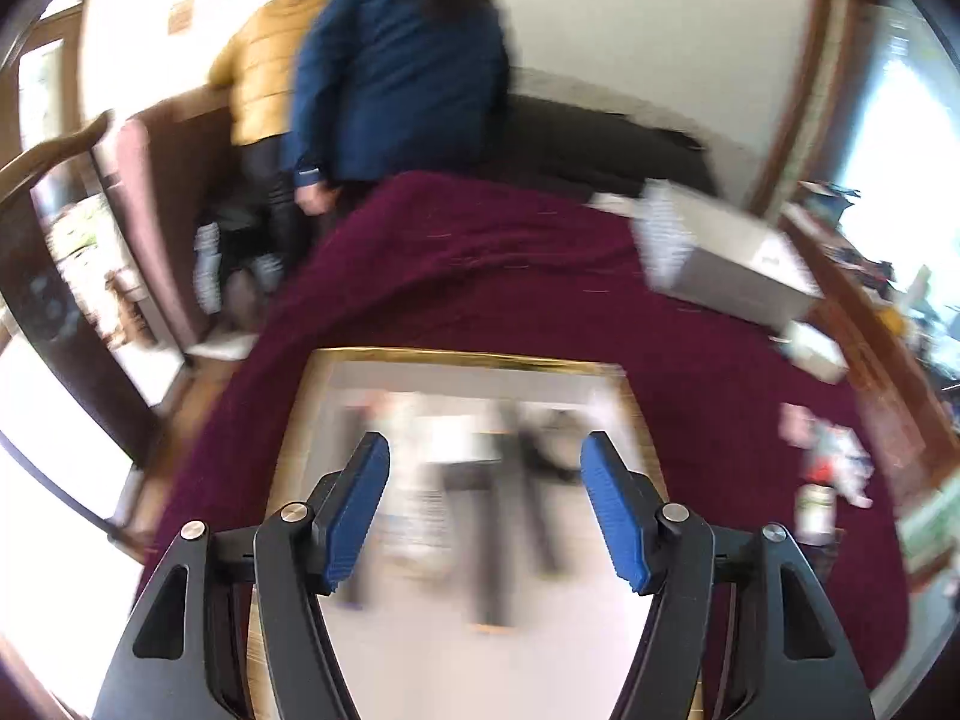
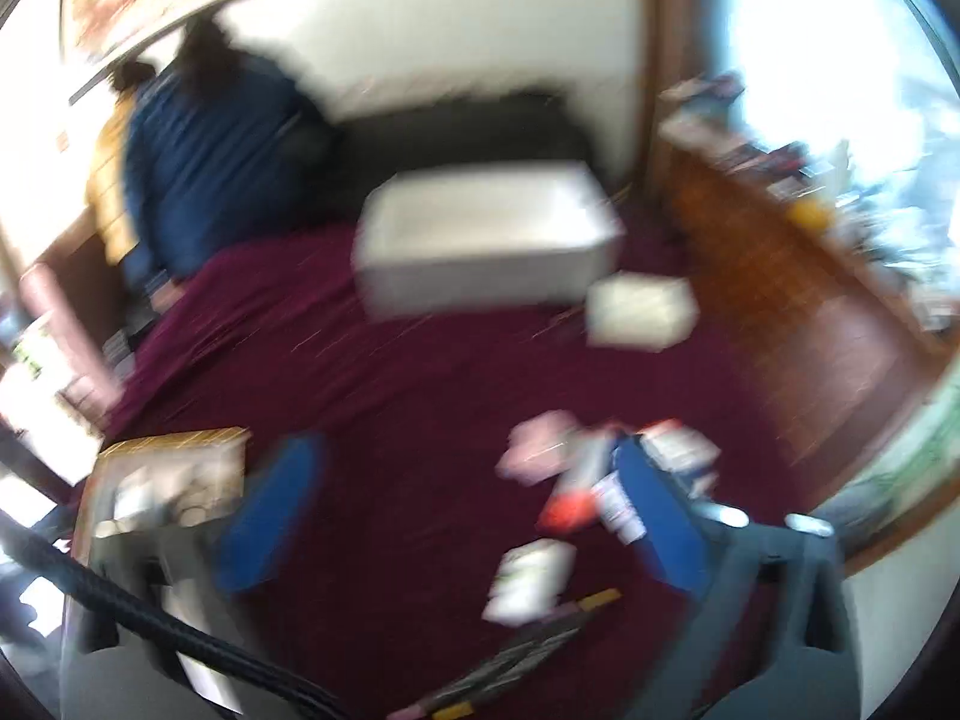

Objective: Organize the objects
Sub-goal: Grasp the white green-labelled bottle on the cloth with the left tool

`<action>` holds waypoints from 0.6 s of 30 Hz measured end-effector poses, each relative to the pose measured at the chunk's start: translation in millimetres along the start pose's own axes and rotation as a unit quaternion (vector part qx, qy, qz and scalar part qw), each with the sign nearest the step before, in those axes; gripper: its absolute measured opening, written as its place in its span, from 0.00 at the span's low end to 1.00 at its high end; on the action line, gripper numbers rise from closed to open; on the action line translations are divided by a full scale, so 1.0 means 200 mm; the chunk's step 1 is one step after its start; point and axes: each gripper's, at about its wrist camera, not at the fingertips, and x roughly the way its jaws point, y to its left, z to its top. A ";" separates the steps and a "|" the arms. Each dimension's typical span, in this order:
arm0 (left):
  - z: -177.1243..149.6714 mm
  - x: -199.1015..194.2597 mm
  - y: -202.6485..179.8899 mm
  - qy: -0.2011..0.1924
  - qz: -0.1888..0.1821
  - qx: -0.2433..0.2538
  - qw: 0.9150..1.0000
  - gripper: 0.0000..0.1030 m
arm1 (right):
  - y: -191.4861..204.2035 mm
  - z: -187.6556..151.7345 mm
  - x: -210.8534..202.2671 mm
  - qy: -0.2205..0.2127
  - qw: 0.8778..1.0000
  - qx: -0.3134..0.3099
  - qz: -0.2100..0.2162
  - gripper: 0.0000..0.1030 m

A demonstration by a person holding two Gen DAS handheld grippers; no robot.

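Observation:
A gold-framed mirror (image 1: 468,360) lies on the maroon cloth (image 1: 480,252) of the table. My left gripper (image 1: 486,450) is open and empty above the mirror. My right gripper (image 2: 462,462) is open and empty above the cloth (image 2: 390,372). The mirror shows at its left (image 2: 174,444). A pile of small packets (image 2: 600,480) and a small white jar (image 2: 528,576) lie by its right finger (image 2: 660,516). They also show in the left wrist view, the packets (image 1: 834,450) and the jar (image 1: 815,510). Both views are blurred.
A white bin (image 2: 486,246) stands at the far side, also in the left wrist view (image 1: 720,252). A small white box (image 2: 642,312) lies next to it. Two people (image 1: 384,78) stand with their backs turned beyond the table. A cluttered wooden counter (image 2: 780,264) runs along the right.

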 end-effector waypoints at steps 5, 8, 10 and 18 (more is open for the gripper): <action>-0.18 0.19 -0.57 0.102 -0.096 0.049 0.989 0.59 | -0.46 -0.16 0.30 0.147 0.982 0.117 0.034 0.93; -0.27 0.30 -0.85 0.132 -0.116 0.070 0.982 0.58 | -0.62 -0.33 0.38 0.186 0.972 0.135 0.051 0.93; -0.29 0.35 -1.00 0.138 -0.125 0.082 0.979 0.58 | -0.70 -0.41 0.41 0.211 0.966 0.141 0.060 0.93; -0.33 0.67 -1.47 0.157 -0.099 0.151 0.971 0.58 | -0.89 -0.58 0.40 0.241 0.960 0.130 0.063 0.93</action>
